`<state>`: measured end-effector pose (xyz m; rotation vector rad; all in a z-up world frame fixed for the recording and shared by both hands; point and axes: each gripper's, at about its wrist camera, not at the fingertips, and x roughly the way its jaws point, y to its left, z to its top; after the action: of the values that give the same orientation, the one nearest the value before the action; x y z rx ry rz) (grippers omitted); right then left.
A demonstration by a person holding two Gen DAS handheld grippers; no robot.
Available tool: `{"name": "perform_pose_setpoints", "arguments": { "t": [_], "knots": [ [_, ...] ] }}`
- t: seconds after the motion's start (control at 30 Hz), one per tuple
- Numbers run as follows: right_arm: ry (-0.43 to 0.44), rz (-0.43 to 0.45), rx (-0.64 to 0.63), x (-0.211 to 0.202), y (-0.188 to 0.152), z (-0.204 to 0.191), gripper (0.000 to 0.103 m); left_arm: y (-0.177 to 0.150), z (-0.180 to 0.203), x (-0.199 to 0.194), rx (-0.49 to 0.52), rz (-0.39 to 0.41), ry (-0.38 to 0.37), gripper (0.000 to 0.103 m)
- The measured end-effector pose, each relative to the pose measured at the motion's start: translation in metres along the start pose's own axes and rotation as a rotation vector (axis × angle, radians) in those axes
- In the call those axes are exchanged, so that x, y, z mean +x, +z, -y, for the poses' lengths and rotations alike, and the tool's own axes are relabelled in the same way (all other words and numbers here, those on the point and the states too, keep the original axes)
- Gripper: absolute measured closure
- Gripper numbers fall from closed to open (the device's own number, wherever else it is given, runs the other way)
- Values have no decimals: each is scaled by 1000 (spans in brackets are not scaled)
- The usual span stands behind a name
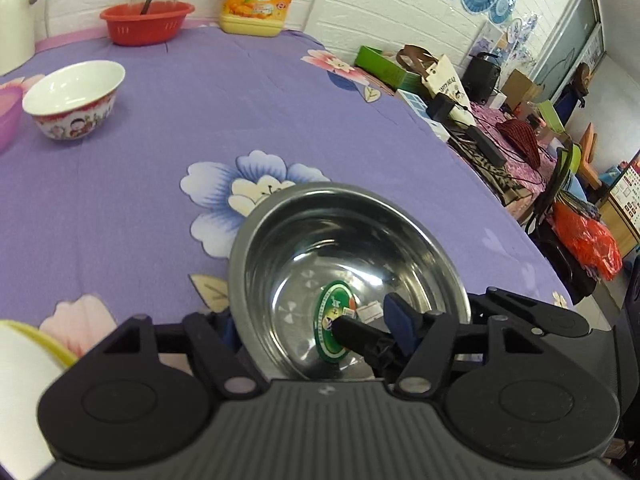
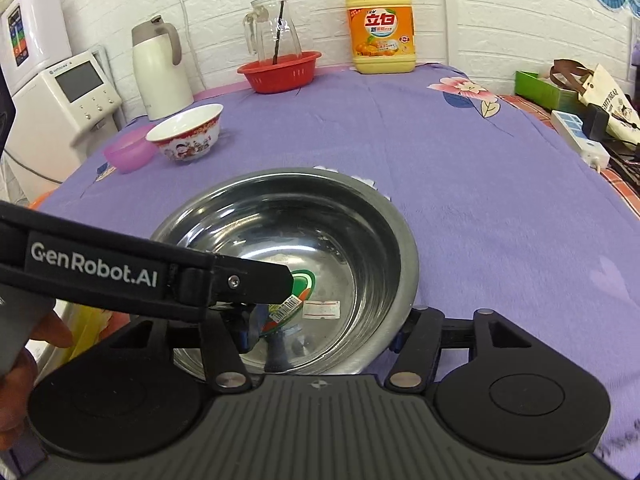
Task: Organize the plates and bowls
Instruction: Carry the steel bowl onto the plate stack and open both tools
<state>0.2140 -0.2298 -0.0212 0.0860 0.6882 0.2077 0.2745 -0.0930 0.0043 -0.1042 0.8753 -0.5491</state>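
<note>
A steel bowl (image 1: pixel 340 264) with a green sticker inside sits on the purple flowered cloth, also in the right wrist view (image 2: pixel 320 248). My left gripper (image 1: pixel 316 328) straddles its near rim, one finger inside, one outside; I cannot tell if it pinches the rim. It reaches in from the left in the right wrist view (image 2: pixel 256 280). My right gripper (image 2: pixel 324 336) straddles the same bowl's near rim likewise. A white cartoon-printed bowl (image 1: pixel 74 98) stands far left, also seen from the right wrist (image 2: pixel 188 132), beside a purple plastic bowl (image 2: pixel 130 150).
A red basket (image 2: pixel 280 70) holding a glass jug, a yellow detergent bottle (image 2: pixel 380 28) and a white thermos (image 2: pixel 160 72) line the back wall. A white and yellow dish (image 1: pixel 24 364) lies near left. The table's right edge drops to clutter (image 1: pixel 480 120).
</note>
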Motion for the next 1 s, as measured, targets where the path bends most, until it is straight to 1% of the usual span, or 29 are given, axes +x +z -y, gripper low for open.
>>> {"name": "perform_pose_setpoints", "arguments": {
  "t": [0.17, 0.37, 0.5, 0.67, 0.77, 0.8, 0.87, 0.9, 1.0],
  "knots": [
    [20, 13, -11, -22, -14, -8, 2, -18, 6, -19, 14, 14, -12, 36],
    [21, 7, -7, -32, -25, -14, 0, -29, 6, -21, 24, 2, -19, 36],
    [13, -5, 5, -24, -25, -15, 0, -24, 0, -11, -8, -3, 3, 36],
    [2, 3, -4, -16, -19, -14, 0, -17, -5, -5, -27, -6, 4, 36],
    [-3, 0, -14, -14, -19, -14, 0, -19, -9, 0, -34, -10, -1, 35],
    [-4, -2, -13, -15, -20, -13, 0, -19, -9, 1, -29, -6, 1, 32],
    [-8, -4, -2, -17, -21, -11, 0, -17, -8, 0, -27, -8, 20, 11],
    [-15, -5, 11, -18, -21, -8, 0, -15, -9, -2, -28, -6, 27, 8],
    [-9, 13, 75, -28, -23, 5, 0, -8, -16, -17, -39, 20, 49, 7]
  ]
}}
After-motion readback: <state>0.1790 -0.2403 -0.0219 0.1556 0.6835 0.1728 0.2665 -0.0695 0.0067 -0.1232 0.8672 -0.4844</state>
